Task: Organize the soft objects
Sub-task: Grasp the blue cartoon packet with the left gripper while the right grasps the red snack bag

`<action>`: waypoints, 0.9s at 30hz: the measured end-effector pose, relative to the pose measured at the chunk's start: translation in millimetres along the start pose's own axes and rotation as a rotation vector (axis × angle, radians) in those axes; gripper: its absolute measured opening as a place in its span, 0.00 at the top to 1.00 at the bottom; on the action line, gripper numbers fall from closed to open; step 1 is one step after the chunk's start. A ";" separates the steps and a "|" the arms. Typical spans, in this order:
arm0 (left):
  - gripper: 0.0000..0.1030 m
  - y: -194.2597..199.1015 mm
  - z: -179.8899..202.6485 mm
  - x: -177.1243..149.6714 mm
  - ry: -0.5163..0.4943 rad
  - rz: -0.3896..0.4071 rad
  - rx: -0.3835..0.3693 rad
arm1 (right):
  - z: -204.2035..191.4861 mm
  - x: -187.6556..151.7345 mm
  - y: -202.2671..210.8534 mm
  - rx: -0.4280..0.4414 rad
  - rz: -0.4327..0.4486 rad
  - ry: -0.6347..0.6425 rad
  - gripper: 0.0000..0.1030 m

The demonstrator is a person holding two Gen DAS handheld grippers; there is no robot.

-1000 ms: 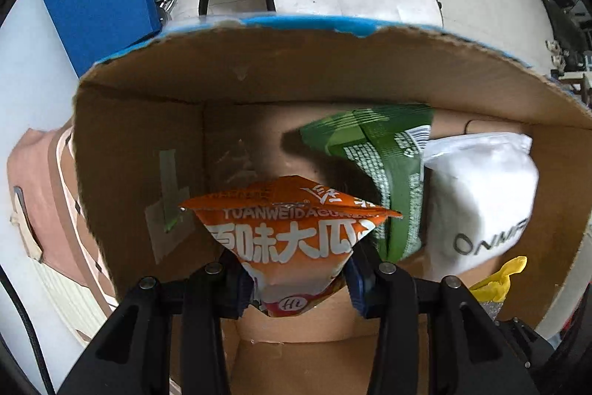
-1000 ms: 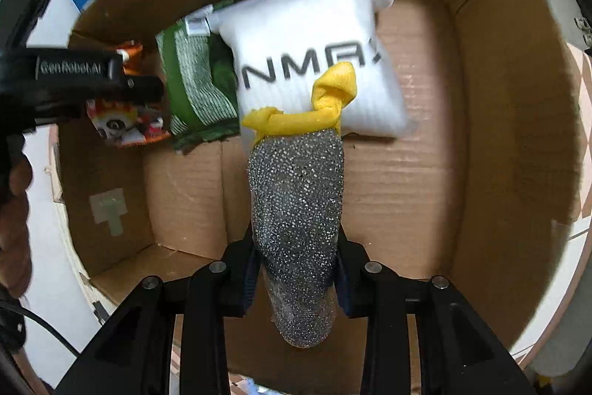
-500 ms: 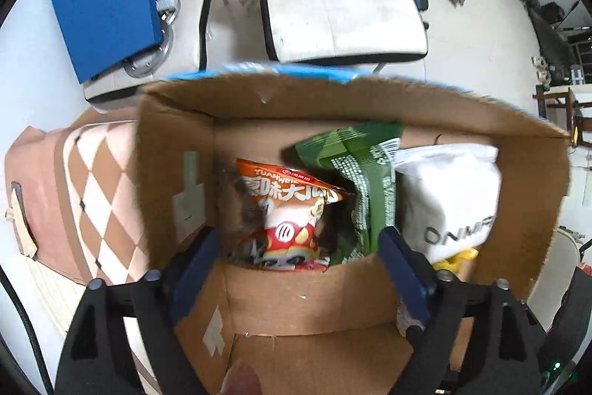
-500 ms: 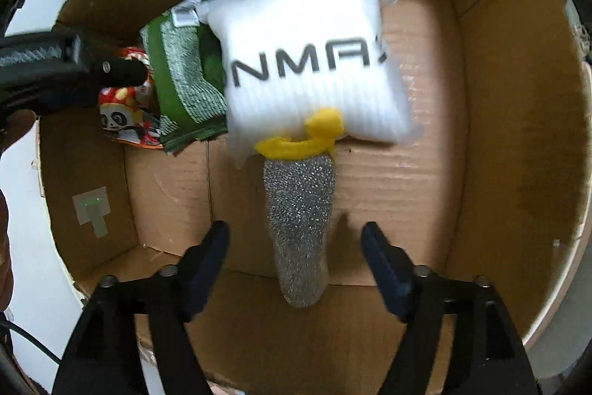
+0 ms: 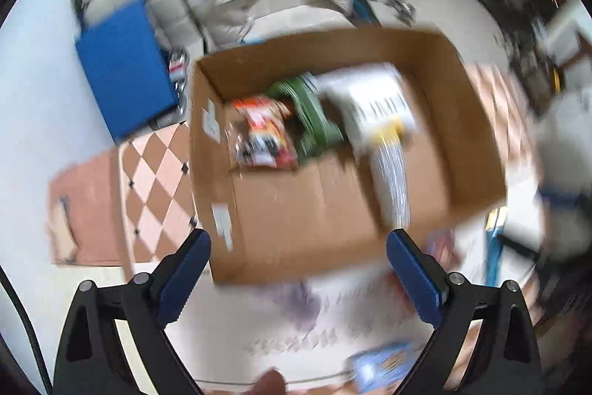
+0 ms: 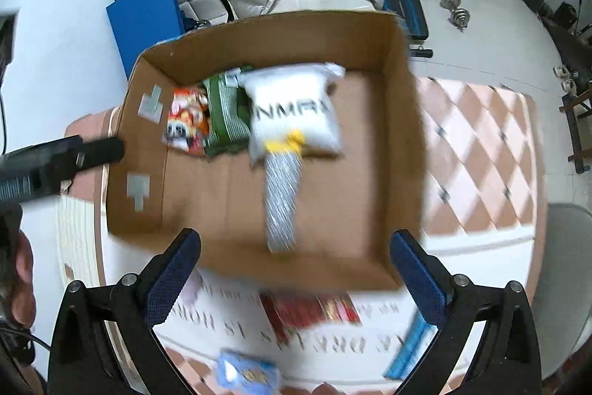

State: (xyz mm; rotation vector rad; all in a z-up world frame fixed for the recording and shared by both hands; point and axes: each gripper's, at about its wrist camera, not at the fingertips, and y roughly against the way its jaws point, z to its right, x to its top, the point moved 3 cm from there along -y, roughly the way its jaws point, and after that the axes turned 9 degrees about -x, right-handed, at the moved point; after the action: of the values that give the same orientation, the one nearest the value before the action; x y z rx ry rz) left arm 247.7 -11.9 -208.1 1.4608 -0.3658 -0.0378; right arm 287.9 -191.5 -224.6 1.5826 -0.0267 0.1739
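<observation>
white pouch (image 6: pixel 292 110): "NMR", edges cut off | printed cloth (image 6: pixel 296 332): upside-down lettering, too blurred to read

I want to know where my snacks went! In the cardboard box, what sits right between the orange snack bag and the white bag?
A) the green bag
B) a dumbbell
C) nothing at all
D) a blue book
A: the green bag lies in the cardboard box with the orange snack bag on one side and the white bag on the other.
</observation>
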 end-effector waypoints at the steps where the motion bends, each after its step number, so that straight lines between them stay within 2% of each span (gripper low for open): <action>1: 0.05 -3.4 12.3 -17.4 -0.054 -0.010 0.017 | 9.1 -12.7 3.0 -0.005 -0.004 0.000 0.00; 3: 0.05 -20.4 51.3 -67.1 -0.201 -0.080 0.033 | 31.4 -42.4 3.7 -0.025 -0.028 -0.009 0.00; 6: 0.05 -54.9 97.3 -130.5 -0.406 -0.213 0.006 | 57.3 -90.7 -7.1 -0.061 -0.078 -0.015 0.00; 9: 0.05 -88.5 122.8 -173.1 -0.546 -0.310 0.032 | 76.6 -135.8 -22.5 -0.076 -0.137 -0.018 0.00; 14: 0.05 -127.7 143.5 -212.9 -0.656 -0.429 0.023 | 96.9 -193.8 -49.8 -0.057 -0.230 -0.041 0.00; 19: 0.05 -160.3 163.1 -236.9 -0.766 -0.467 0.124 | 102.9 -213.7 -64.3 -0.047 -0.265 -0.055 0.00; 21: 0.05 -169.3 160.7 -229.8 -0.714 -0.468 0.150 | 104.7 -213.1 -68.5 -0.044 -0.269 -0.065 0.00; 23: 0.05 -173.1 152.8 -217.2 -0.592 -0.464 0.144 | 104.6 -208.2 -69.9 -0.018 -0.282 -0.085 0.00; 27: 0.05 -172.7 109.6 -191.5 -0.152 -0.459 0.033 | 96.6 -187.5 -76.0 0.064 -0.283 -0.186 0.00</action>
State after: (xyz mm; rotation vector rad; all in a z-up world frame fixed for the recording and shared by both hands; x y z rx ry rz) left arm 71.6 -91.0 -411.1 1.5534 -0.1477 -0.5157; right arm 121.5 -303.3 -324.8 1.6436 0.0583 -0.1960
